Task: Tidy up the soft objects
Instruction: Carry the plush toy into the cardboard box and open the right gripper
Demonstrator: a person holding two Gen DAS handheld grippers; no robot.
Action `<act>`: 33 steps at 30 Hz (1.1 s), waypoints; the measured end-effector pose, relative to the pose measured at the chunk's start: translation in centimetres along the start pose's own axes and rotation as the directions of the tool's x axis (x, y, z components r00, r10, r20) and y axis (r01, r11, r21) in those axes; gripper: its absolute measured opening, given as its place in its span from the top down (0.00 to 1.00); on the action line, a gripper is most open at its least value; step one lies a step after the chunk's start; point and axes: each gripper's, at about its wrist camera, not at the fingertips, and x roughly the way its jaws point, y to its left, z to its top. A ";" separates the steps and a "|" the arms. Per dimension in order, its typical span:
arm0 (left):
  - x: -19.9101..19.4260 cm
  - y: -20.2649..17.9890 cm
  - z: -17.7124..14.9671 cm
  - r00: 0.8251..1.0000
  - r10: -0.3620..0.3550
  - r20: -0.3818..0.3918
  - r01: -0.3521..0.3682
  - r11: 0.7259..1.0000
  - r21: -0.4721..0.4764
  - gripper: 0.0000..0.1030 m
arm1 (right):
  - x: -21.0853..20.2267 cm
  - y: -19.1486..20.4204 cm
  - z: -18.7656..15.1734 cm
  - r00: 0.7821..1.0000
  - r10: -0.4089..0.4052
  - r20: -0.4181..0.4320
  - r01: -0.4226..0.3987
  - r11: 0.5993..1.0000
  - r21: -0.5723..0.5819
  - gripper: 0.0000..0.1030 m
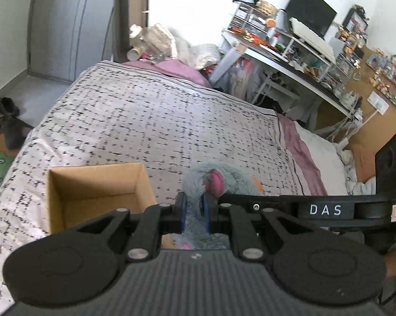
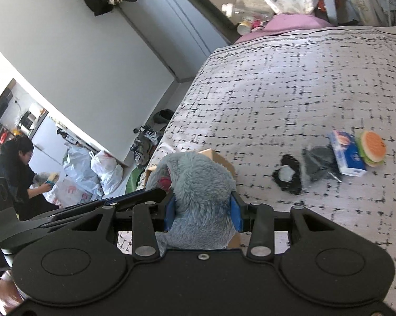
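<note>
Bed (image 1: 150,121): both tools, L (image 1: 195,210) & R (image 2: 203,210), clamp grey plush (image 2: 198,184)

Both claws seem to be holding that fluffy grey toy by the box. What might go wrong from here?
The left gripper pinches only a thin fold of the grey plush toy, so the fur may slip free. With the right gripper clamped on too, uneven moves could tug it. The cardboard box looks small; the toy might catch its rim.

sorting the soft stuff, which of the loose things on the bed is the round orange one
The burger toy, at the far right beside the blue tissue pack; the other loose pieces are black or grey.
</note>
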 end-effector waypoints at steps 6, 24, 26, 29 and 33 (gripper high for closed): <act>-0.6 2.5 0.0 0.999 0.040 0.012 -0.039 0.999 -0.032 0.88 | 2.6 2.1 0.4 0.999 0.010 -0.040 -0.011 0.999 -0.032 0.60; 2.9 12.1 -2.9 0.994 0.074 -0.083 -0.091 0.970 -0.225 0.88 | 12.0 4.7 -0.5 0.970 -0.069 -0.234 0.044 0.993 -0.113 0.55; 3.4 12.7 -3.1 0.992 0.083 -0.092 -0.102 0.968 -0.229 0.87 | 12.6 4.8 -0.6 0.967 -0.071 -0.244 0.043 0.992 -0.119 0.54; 3.5 13.4 -3.2 0.991 0.100 -0.094 -0.119 0.965 -0.234 0.85 | 13.0 5.0 -0.7 0.967 -0.085 -0.242 0.054 0.990 -0.133 0.47; 2.8 14.3 -3.4 0.990 0.114 -0.077 -0.130 0.958 -0.254 0.82 | 12.2 4.8 -0.4 0.975 -0.112 -0.191 0.084 0.986 -0.146 0.38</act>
